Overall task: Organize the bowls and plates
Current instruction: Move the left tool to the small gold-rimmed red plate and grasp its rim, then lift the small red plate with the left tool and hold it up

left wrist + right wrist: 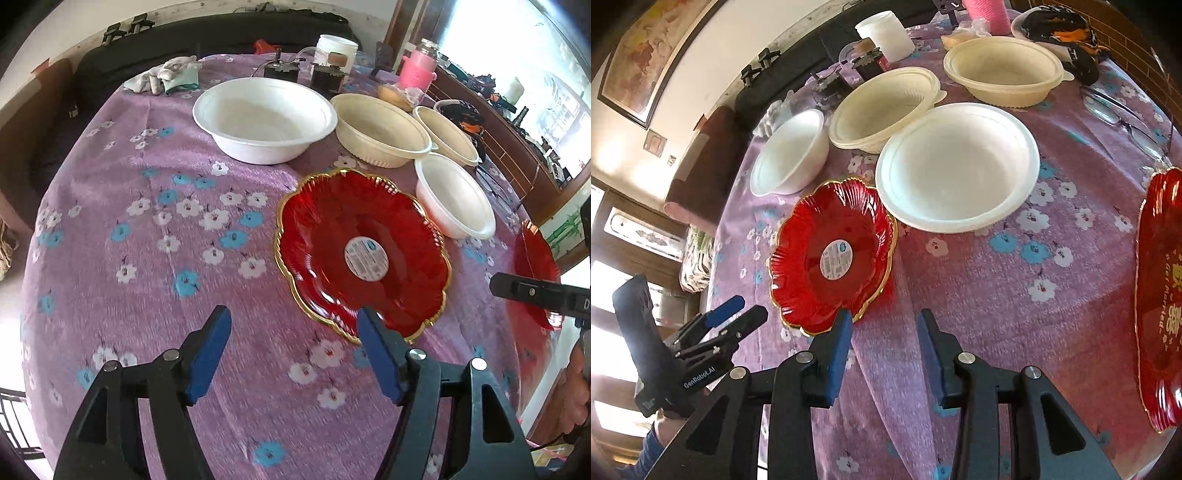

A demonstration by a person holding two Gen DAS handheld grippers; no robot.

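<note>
A red gold-rimmed plate (360,254) (833,254) with a round sticker lies on the purple floral tablecloth. A second red plate (535,269) (1160,299) lies at the right edge. Two white bowls (264,118) (454,195) and two cream bowls (380,129) (447,133) stand behind; in the right wrist view the white ones (958,166) (790,153) and cream ones (886,107) (1004,70) show too. My left gripper (293,330) is open and empty, just short of the sticker plate's near rim. My right gripper (884,328) is open and empty beside that plate.
At the table's back stand a white tub (338,50), a pink-wrapped jar (419,68), small dark devices (282,70) and grey gloves (166,75). Eyeglasses (1123,118) lie at the right. A dark sofa (184,37) is behind the table (129,295).
</note>
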